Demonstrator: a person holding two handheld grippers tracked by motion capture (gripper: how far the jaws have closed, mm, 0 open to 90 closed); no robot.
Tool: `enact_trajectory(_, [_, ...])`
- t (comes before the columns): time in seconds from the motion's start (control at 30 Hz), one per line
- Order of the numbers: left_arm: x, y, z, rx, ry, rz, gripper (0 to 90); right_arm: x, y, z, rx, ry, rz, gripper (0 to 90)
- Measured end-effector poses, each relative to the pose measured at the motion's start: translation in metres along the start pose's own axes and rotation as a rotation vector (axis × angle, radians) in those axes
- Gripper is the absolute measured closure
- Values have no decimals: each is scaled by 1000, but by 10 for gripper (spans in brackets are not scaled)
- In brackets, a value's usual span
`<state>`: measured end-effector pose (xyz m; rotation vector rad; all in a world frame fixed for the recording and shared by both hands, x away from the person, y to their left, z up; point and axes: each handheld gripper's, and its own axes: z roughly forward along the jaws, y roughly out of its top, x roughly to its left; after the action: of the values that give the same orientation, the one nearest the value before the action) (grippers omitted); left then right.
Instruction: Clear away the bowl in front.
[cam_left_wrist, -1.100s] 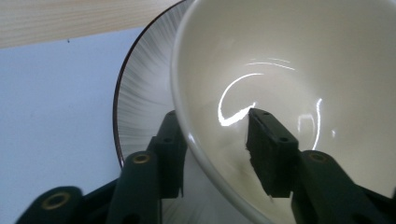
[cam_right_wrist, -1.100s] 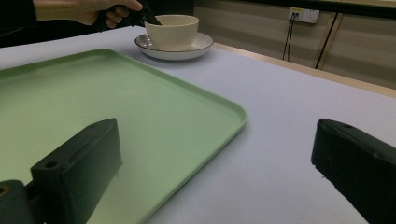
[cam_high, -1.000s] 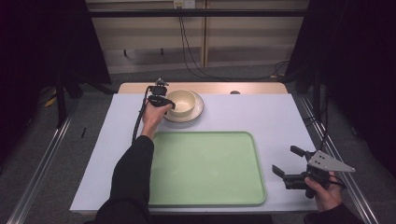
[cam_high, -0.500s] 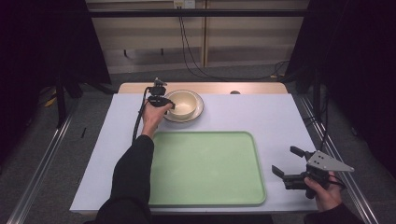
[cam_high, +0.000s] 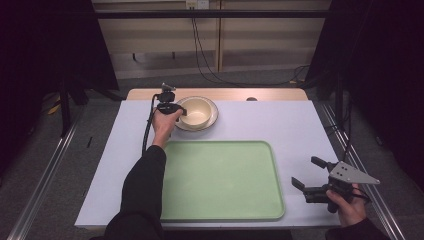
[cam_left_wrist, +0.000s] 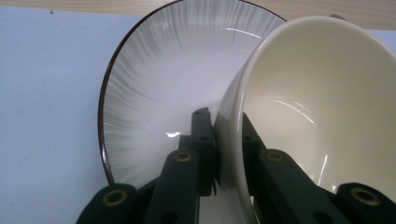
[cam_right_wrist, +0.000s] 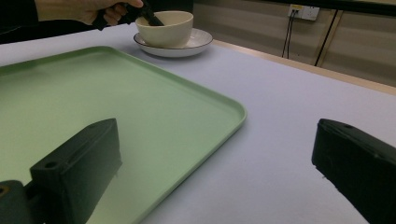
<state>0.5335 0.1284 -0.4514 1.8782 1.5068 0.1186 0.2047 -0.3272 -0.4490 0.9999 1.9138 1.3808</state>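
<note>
A cream bowl (cam_high: 196, 111) sits on a white plate with a dark rim (cam_high: 214, 116) at the table's far side. My left gripper (cam_high: 181, 113) reaches it from the left. In the left gripper view its jaws have just been closing and my left gripper (cam_left_wrist: 223, 119) now pinches the bowl (cam_left_wrist: 317, 93) wall, one jaw inside and one outside, over the streaked plate (cam_left_wrist: 159, 79). My right gripper (cam_high: 306, 171) rests open near the table's front right, with nothing between its jaws. The right gripper view shows the bowl (cam_right_wrist: 166, 28) level on the plate (cam_right_wrist: 196, 44).
A pale green tray (cam_high: 220, 200) lies bare in the middle front of the white table, between my two hands. Its near corner (cam_right_wrist: 233, 114) lies just left of my right gripper (cam_right_wrist: 215, 154). A wooden strip edges the table's far side.
</note>
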Motion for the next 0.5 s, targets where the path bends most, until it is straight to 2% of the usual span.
enact_trajectory(0.03, [1, 0, -2, 9, -4, 10, 827, 0, 0, 0, 2, 6, -1, 8])
enact_trajectory(0.1, [1, 0, -2, -8, 11, 0, 827, 0, 0, 0, 2, 6, 0, 8])
enact_trajectory(0.27, [4, -1, -4, -13, 7, -24, 827, 0, 0, 0, 2, 3, -1, 8])
enact_trajectory(0.5, [8, 0, -13, -47, -15, -61, 828, 0, 0, -1, -7, 3, 1, 8])
